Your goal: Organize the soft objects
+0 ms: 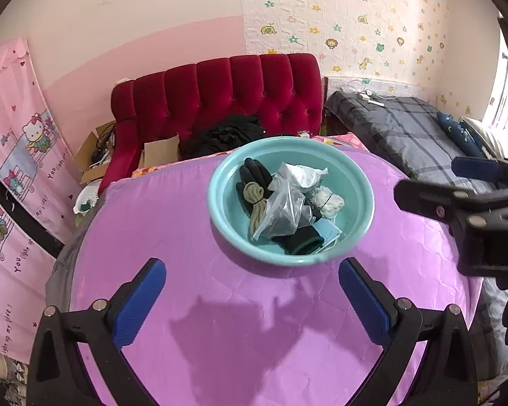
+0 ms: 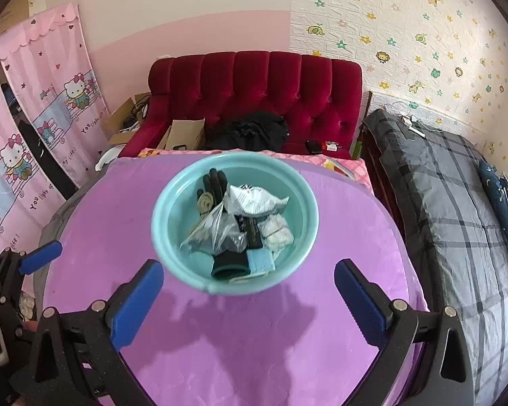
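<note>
Teal basin [image 1: 216, 182] sits on purple quilted cover [image 1: 172, 223] over the surface, toward the far edge, centre of both views. Basin holds a pile of soft stuff: black glove [image 1: 252, 171] at back-left w/ fingers pointing up, olive rope coil [image 1: 252, 192] lying on the glove, clear plastic bag [image 1: 284, 209] w/ dark item inside across the middle, white crumpled bag [image 1: 301, 174] at back, white rope bundle [image 1: 326, 201] tied w/ a dark band on the right, light blue face mask [image 1: 326, 231] at front-right, black knit cuff [image 1: 298, 242] at front. All items inside the basin, none on the cover. Left hand-held gripper [image 1: 252, 299] hovers over the cover on the near side of the basin, jaws spread wide, blue pads [image 1: 140, 301] empty, nothing touched. Right hand-held gripper [image 2: 249, 299] same: near side of basin, jaws wide, empty; in left wrist view it shows at the right edge, beside the basin, apart from it. Gripper shadows fall on the cover in front. Bkgd: red tufted sofa [image 1: 227, 91] behind the surface w/ black cloth [image 1: 230, 135] and cardboard box [image 1: 161, 152] on it, grey plaid bed [image 1: 406, 132] at right, pink cartoon curtain [image 1: 20, 155] at left
</note>
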